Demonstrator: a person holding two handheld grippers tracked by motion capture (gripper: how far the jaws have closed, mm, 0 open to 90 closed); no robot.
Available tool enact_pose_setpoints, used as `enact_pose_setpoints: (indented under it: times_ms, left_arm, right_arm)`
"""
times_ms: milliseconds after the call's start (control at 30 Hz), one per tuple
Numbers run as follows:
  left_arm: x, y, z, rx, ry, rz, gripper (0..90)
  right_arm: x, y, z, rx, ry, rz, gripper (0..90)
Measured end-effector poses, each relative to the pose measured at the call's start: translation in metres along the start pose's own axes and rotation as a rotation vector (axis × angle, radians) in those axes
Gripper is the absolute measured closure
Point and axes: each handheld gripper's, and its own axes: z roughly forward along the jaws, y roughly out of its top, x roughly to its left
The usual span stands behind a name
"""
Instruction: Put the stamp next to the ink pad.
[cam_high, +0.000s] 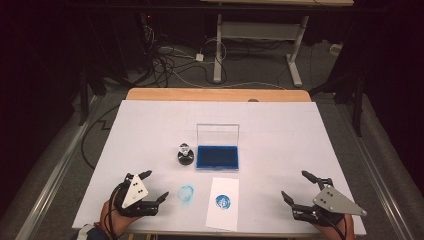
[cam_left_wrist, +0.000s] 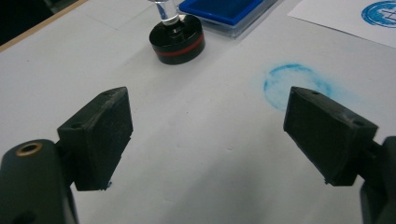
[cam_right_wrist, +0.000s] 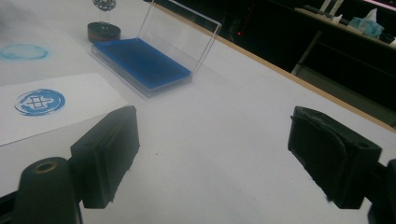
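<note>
While both jaws stood wide apart on each side, my left hand-held gripper (cam_high: 150, 185) hovered over the table (cam_high: 150, 130), gripping nothing. Ahead of it stood the stamp (cam_left_wrist: 177, 42), with a blue smudge (cam_left_wrist: 292, 79) just off its right jaw. My right hand-held gripper (cam_high: 295, 185) was equally spread; the paper (cam_right_wrist: 56, 107) and ink pad (cam_right_wrist: 140, 63) lay ahead to its left.
</note>
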Motion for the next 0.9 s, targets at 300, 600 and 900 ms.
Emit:
enact_pose_setpoints:
  times_ms: [300, 600, 900]
  left_arm:
    - [0.0, -0.0026, -0.0033, -0.003, 0.006, 0.001, 15.0]
    - [-0.0013, -0.0018, -0.0036, -0.003, -0.002, 0.015, 15.0]
    - [-0.0017, 0.0012, 0.0016, -0.004, -0.014, 0.028, 14.9]
  right_arm:
    - [0.0031, 0.004, 0.0043, -0.001, 0.016, -0.027, 16.3]
    - [0.007, 0.0059, 0.0034, -0.006, 0.015, -0.037, 16.3]
    - [0.0041, 0.0037, 0.0037, -0.003, 0.009, -0.037, 16.4]
